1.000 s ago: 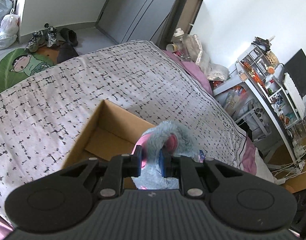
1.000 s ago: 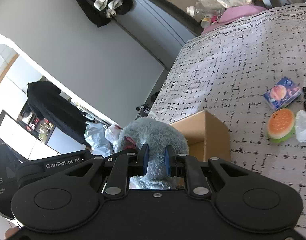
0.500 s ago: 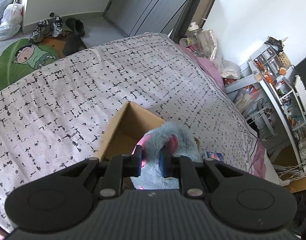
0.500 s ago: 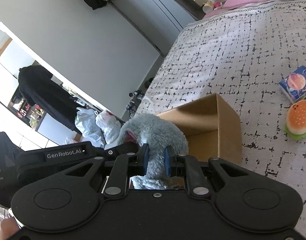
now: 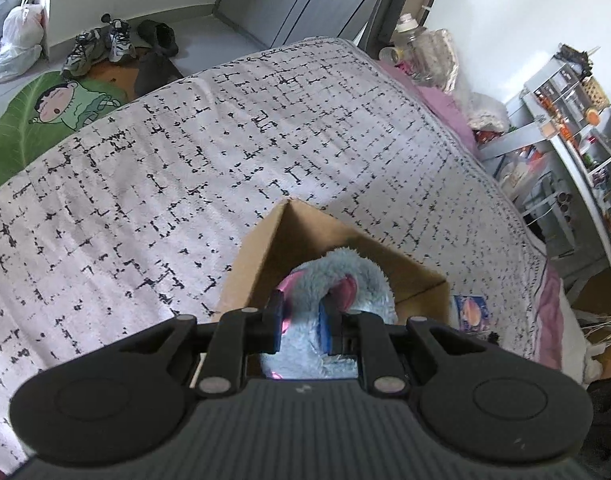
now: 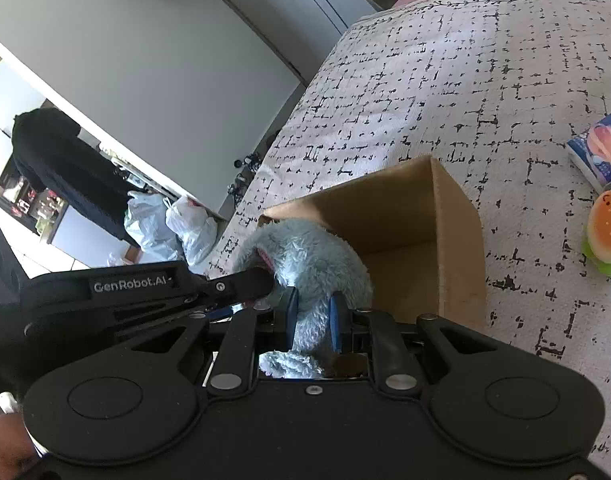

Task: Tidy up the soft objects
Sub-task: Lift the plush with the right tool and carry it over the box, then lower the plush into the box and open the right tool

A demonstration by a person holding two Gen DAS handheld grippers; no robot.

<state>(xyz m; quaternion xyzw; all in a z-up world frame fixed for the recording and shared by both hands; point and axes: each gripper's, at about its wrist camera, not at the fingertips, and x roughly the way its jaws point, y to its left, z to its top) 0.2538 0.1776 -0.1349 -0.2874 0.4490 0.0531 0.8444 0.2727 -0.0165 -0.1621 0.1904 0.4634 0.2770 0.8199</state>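
A fluffy light-blue plush toy (image 5: 337, 280) with pink ears hangs over the open cardboard box (image 5: 273, 240) on the bed. My left gripper (image 5: 301, 320) is shut on the plush, its blue pads pressing the fur. My right gripper (image 6: 311, 320) is shut on another part of the same plush toy (image 6: 305, 256), just above the cardboard box (image 6: 457, 240). The left gripper (image 6: 261, 280) shows at the left of the right wrist view, its tip against the plush. A burger-shaped soft toy (image 6: 609, 228) and a small blue packet (image 6: 601, 148) lie on the cover to the right of the box.
The bed has a white cover with a black grid print (image 5: 185, 168). Shoes (image 5: 101, 44) and a green mat (image 5: 45, 116) lie on the floor beyond it. Shelves (image 5: 565, 120) crowd the right side. Plastic bags (image 6: 173, 228) sit by the wall.
Both grippers have carried the plush forward and down, so it now hangs lower over the box opening. The box looks nearer in both views. The grips are unchanged.
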